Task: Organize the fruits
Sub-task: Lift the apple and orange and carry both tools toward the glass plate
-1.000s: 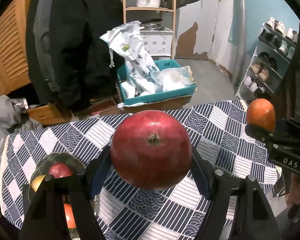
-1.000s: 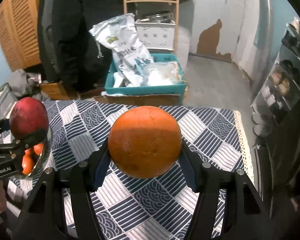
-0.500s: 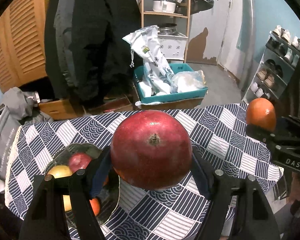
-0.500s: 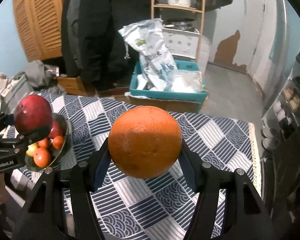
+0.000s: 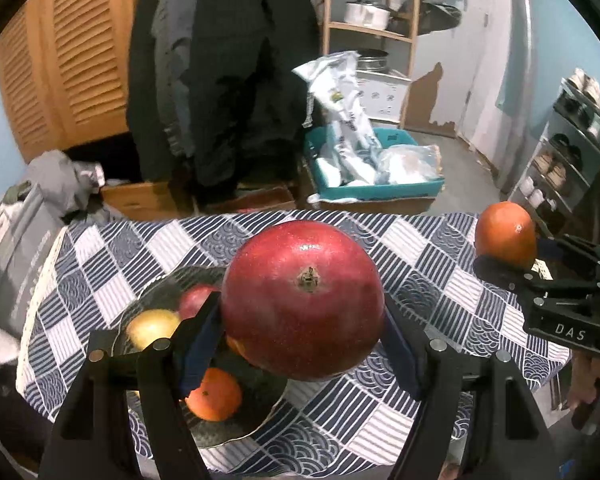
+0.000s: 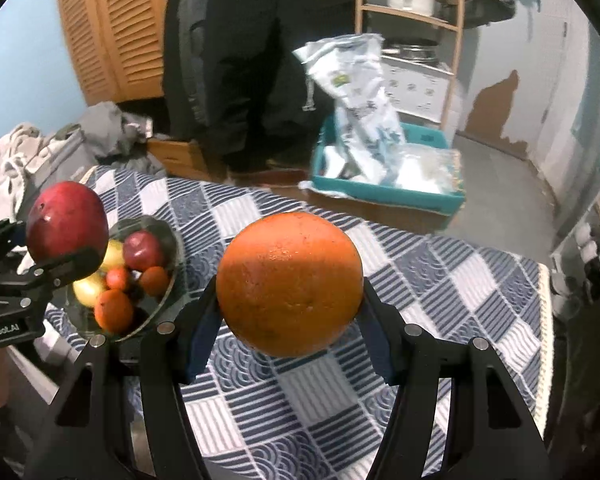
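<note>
In my left hand-held gripper (image 5: pixel 303 312) I hold a large red mango (image 5: pixel 302 300), clamped between the two blue-padded fingers (image 5: pixel 198 346), stem end facing the camera. The jaws stand about half spread, pressed against the fruit's sides. Just below and to the left of this hand-held gripper, a glass bowl (image 5: pixel 236 430) sits on the bench (image 5: pixel 420 248), which wears a blue-and-white patchwork cloth. The bowl holds a yellow fruit (image 5: pixel 152 326), a small red fruit (image 5: pixel 194 300) and a small orange fruit (image 5: pixel 214 394).

My right hand-held gripper (image 6: pixel 288 316) grips a big round orange (image 6: pixel 289 283) in the same way, both pads hard against its sides, jaws roughly half spread. The orange hangs above bare cloth, with the bowl off to this hand-held gripper's left. From here I can see the left hand-held gripper at the far left edge, carrying the mango above the bowl's near rim.

Beyond the bench's far edge, ahead of both hand-held grippers, a teal crate (image 6: pixel 384 192) of white bags rests on the floor. Dark coats (image 5: pixel 224 68) hang farther back to the left, beside louvred wooden doors (image 5: pixel 72 56), and a wooden shelf unit (image 6: pixel 412 12) with a pot stands to the right.
</note>
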A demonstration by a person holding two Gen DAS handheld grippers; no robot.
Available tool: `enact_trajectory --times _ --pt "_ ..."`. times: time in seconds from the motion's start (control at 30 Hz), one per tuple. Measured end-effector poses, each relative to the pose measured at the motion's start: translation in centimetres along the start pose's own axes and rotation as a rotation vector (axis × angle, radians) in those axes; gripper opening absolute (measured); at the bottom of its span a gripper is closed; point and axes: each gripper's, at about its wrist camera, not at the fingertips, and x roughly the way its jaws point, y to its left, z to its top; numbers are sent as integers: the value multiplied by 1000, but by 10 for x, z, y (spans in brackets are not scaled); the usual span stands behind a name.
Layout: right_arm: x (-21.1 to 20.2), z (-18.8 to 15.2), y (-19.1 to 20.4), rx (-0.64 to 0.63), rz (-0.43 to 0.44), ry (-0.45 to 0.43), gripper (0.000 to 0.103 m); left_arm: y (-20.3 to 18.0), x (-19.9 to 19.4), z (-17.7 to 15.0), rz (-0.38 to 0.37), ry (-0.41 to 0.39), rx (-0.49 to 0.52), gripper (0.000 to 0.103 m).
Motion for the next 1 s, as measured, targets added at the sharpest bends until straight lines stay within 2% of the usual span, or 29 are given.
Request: enact_trajectory --times 0.53,0.83,1.0 --pt "46 19 74 -75 101 48 63 72 15 -22 94 42 -123 76" --pt "77 21 105 -80 150 97 63 107 40 -39 112 115 -189 76" --pt "96 15 128 -128 170 132 63 124 51 -50 133 147 -221 76"
